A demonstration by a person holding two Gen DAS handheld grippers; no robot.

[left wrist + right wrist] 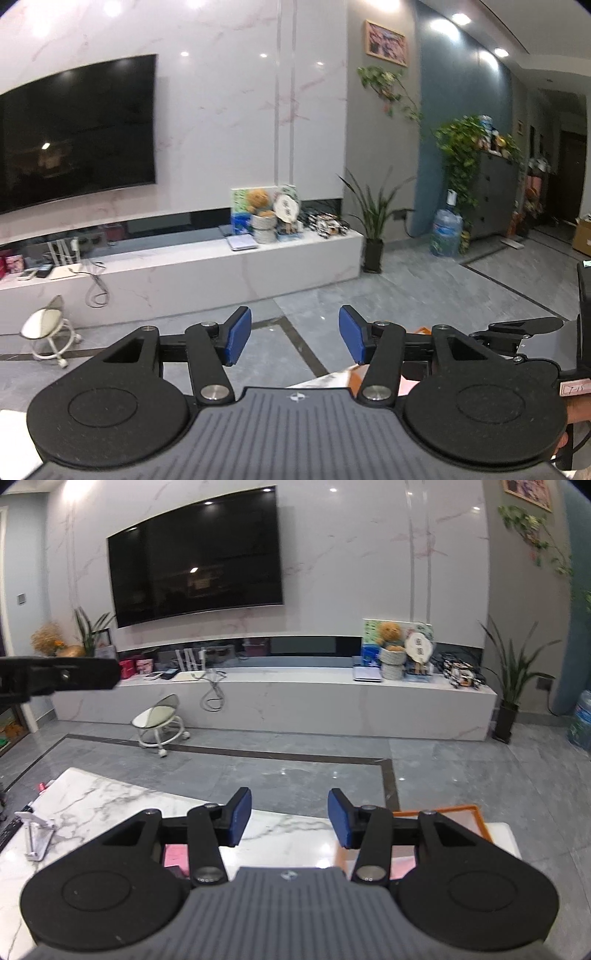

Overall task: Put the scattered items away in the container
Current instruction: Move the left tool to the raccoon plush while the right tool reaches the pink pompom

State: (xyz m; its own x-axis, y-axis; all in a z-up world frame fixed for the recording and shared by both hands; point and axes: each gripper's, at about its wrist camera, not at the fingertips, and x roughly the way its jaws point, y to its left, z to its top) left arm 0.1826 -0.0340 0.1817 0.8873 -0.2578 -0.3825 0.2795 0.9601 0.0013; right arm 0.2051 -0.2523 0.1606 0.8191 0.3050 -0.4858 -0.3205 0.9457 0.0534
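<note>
Both grippers are held above the marble surface [110, 805] and aimed across the room at the television wall, not down at the work. The jaws of the left gripper [295, 334] are parted, with only floor seen between the blue pads; the jaws of the right gripper [290, 818] are likewise parted and nothing is held in them.

The container [476, 814], an orange-rimmed tray, is seen at the right end of the surface, mostly hidden behind the right gripper. A pink item [175, 854] is glimpsed on the surface just under the left finger of the right gripper, and a white folding stand [35, 836] lies near the surface's left edge. Whether anything already lies in the container cannot be told.

The step in hand is judged to be a move between picks, with neither gripper engaged. For the next move, a gripper would need to be tilted downward, brought over one scattered item, and lowered with the jaws set astride it before closing.
</note>
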